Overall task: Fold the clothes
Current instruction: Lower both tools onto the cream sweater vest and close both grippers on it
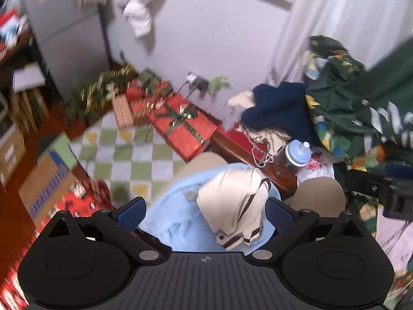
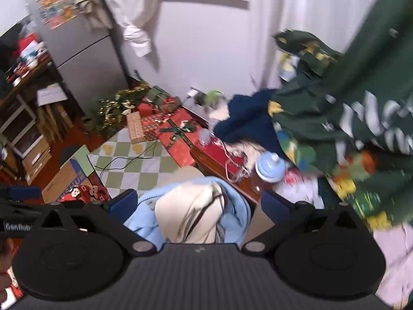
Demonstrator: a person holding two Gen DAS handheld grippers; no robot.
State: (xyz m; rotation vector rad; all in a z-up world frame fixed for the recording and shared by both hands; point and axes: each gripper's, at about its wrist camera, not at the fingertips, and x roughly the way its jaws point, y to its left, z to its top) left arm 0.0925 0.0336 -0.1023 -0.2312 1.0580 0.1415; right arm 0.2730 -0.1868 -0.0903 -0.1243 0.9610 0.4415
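Observation:
A light blue garment [image 1: 178,222] lies bunched on a person's lap, with a cream garment with brown stripes [image 1: 232,206] on top of it. My left gripper [image 1: 205,214] stands open, its blue pads [image 1: 131,214] on either side of this bundle. In the right wrist view the same light blue garment [image 2: 144,214] and cream garment [image 2: 191,217] sit between the fingers of my open right gripper [image 2: 197,205], with a gap on the right side. Beyond lies a heap with a dark green printed garment [image 2: 361,118] and a navy one [image 2: 247,121].
A blue-lidded bottle [image 1: 296,153] stands on a low wooden table [image 1: 237,149] just past the knees [image 1: 320,193]. Red wrapped presents [image 1: 183,126] and tinsel sit by the wall on a green checked mat [image 1: 134,155]. A fridge [image 2: 85,46] and shelves stand at the left.

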